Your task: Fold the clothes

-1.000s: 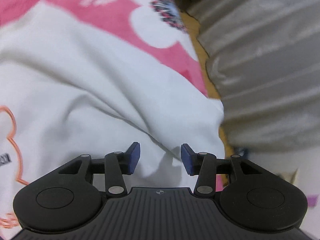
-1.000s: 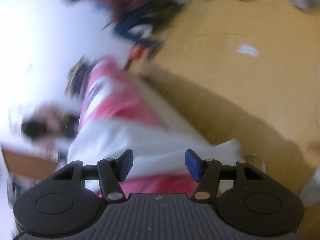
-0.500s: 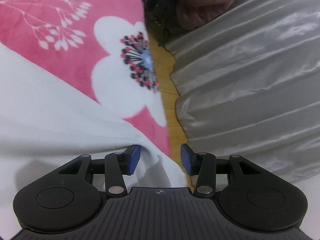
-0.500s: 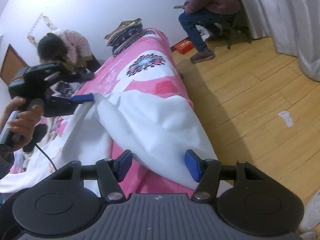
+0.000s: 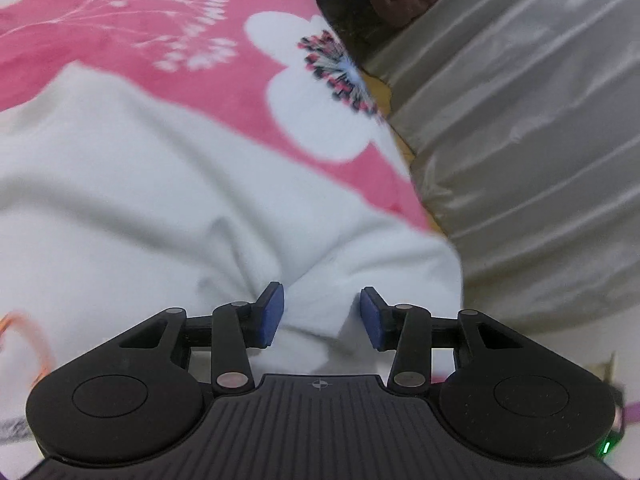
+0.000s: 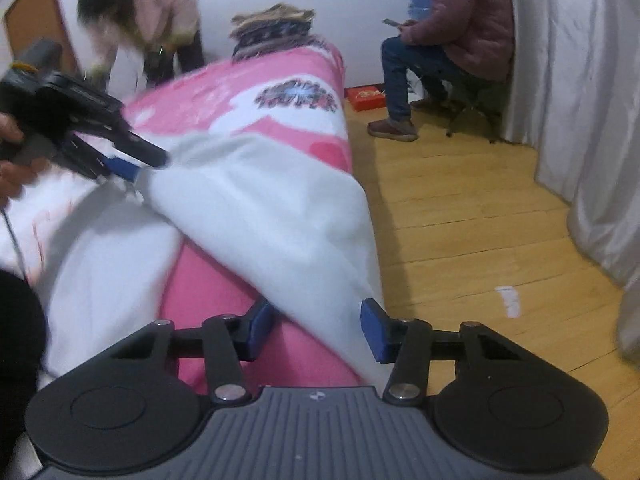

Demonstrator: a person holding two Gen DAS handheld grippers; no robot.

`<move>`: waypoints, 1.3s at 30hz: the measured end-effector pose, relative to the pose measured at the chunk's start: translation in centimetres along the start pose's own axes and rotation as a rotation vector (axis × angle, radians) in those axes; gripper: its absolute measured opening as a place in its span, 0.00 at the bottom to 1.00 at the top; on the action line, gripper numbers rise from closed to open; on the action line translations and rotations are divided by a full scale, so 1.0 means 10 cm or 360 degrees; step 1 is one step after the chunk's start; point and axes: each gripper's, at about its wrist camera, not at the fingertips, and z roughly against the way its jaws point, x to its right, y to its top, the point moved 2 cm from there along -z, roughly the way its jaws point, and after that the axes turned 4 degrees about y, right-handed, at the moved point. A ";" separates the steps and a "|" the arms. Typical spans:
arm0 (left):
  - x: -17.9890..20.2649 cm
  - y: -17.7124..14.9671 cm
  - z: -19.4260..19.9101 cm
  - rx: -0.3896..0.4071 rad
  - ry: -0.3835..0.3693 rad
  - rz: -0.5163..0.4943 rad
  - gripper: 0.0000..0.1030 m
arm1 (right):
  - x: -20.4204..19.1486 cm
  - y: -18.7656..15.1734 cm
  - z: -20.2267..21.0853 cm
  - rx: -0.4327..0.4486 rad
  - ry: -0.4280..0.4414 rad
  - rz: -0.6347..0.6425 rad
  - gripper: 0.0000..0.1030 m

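Note:
A white fleece garment [image 5: 160, 200] with an orange print lies on a pink floral blanket [image 5: 160, 40]. My left gripper [image 5: 322, 318] is shut on a bunched fold of it, and creases run to the left pad. In the right wrist view the left gripper [image 6: 132, 160] holds that corner raised, so the white garment [image 6: 272, 208] slopes down from it like a tent towards my right gripper [image 6: 318, 322]. The right gripper's jaws are closing with the garment's lower edge between them. Its pads do not visibly pinch the cloth.
The bed's pink blanket [image 6: 224, 300] ends at a wooden floor [image 6: 460, 220] on the right. Pale curtains [image 6: 580, 120] hang beyond it. One person [image 6: 460, 32] sits on a chair, another [image 6: 160, 12] bends at the far end. Folded clothes [image 6: 272, 28] are stacked there.
The right gripper's jaws have narrowed around the garment's edge after its view rolled upright. The left view swung out to the bed's edge and back over the white garment.

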 end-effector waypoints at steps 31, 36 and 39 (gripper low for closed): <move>-1.02 1.28 -0.30 0.0542 0.1000 -0.0209 0.01 | -0.21 0.04 -0.44 -0.0014 -0.0538 0.0386 0.49; -0.98 1.19 -0.07 0.0641 0.0983 -0.0085 0.04 | 0.17 -0.07 -0.45 -0.0057 -0.0566 0.0054 0.50; -0.60 0.99 0.20 0.0746 0.0806 -0.0355 0.23 | 0.21 -0.05 -0.32 -0.0037 -0.0600 0.0037 0.50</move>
